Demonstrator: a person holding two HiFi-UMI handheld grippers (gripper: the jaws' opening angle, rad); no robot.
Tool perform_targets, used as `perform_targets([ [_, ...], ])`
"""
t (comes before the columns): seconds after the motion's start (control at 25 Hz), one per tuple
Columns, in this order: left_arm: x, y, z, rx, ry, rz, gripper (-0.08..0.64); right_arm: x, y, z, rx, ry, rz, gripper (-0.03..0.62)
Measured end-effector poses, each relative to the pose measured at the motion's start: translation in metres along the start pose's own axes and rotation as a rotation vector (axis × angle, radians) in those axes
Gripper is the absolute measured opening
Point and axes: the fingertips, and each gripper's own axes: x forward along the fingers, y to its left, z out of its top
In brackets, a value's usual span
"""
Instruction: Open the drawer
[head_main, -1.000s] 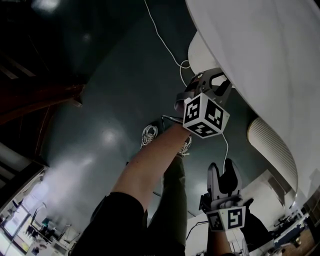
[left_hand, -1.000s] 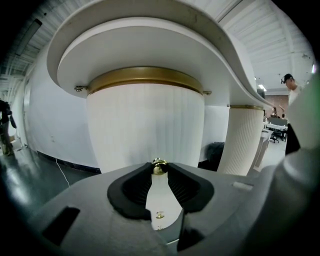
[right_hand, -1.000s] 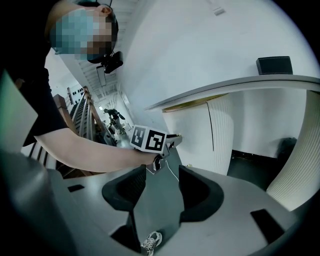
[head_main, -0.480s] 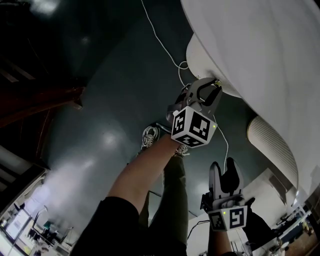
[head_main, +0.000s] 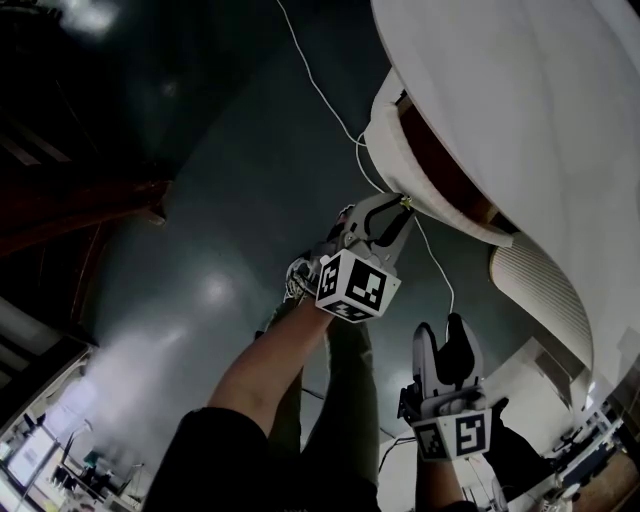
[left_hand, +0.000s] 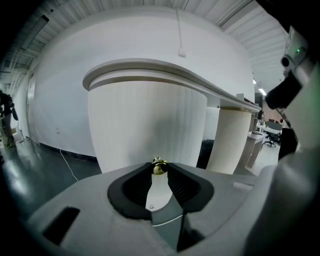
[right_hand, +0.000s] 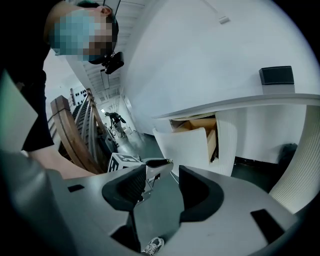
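On the drawer knob (left_hand: 159, 168), the left hand-held gripper (head_main: 401, 204) clamps tight.

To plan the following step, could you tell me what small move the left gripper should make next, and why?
Probably pull straight back: the left gripper has its jaws shut on the brass knob, and the drawer is only partly open.
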Motion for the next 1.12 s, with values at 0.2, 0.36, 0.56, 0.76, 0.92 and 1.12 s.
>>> perform_targets([
  [0.2, -0.025, -0.007, -0.013, -0.008, 0.023, -0.010, 0.101, -0.005, 0.015, 0.005, -0.004, -0.007, 0.006, 0.206],
  [0.36, -0.043, -0.011, -0.024, -0.009, 0.039, -0.022, 0.101, -0.007, 0.025, 0.004, -0.005, -0.007, 0.003, 0.206],
  [0.56, -0.061, -0.015, -0.035, -0.013, 0.063, -0.036, 0.101, -0.009, 0.039, 0.001, -0.002, -0.008, -0.002, 0.206],
  [0.76, -0.077, -0.021, -0.044, -0.010, 0.089, -0.059, 0.101, -0.008, 0.049, 0.003, 0.009, -0.014, 0.000, 0.206],
  [0.92, -0.090, -0.026, -0.053, -0.013, 0.106, -0.077, 0.101, -0.007, 0.057, 0.004, 0.009, -0.014, 0.004, 0.206],
  [1.12, -0.104, -0.028, -0.061, -0.021, 0.120, -0.092, 0.101, -0.003, 0.065, 0.005, -0.003, -0.009, 0.003, 0.206],
])
